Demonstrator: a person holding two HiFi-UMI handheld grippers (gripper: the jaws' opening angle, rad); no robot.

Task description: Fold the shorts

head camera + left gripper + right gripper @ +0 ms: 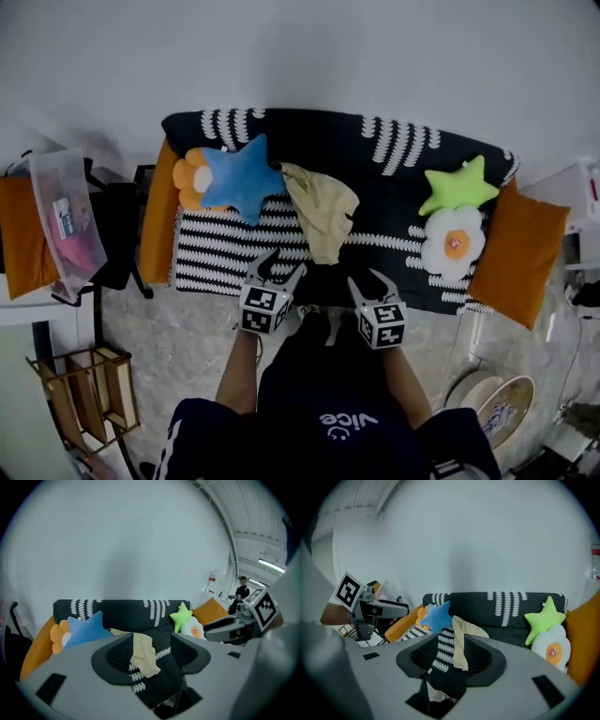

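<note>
A dark patterned sofa (337, 141) stands against a plain white wall (300, 56) on a speckled floor (187, 328).

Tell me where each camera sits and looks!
Head view: on the person's head, looking down at the black patterned fabric sofa; arms, left gripper, right gripper show.
Left gripper view: on that gripper, facing the sofa past its grey fingers.
Right gripper view: likewise, past its own fingers.
Both gripper views share the crumpled yellowish cloth shorts and blue plush star cushion.
</note>
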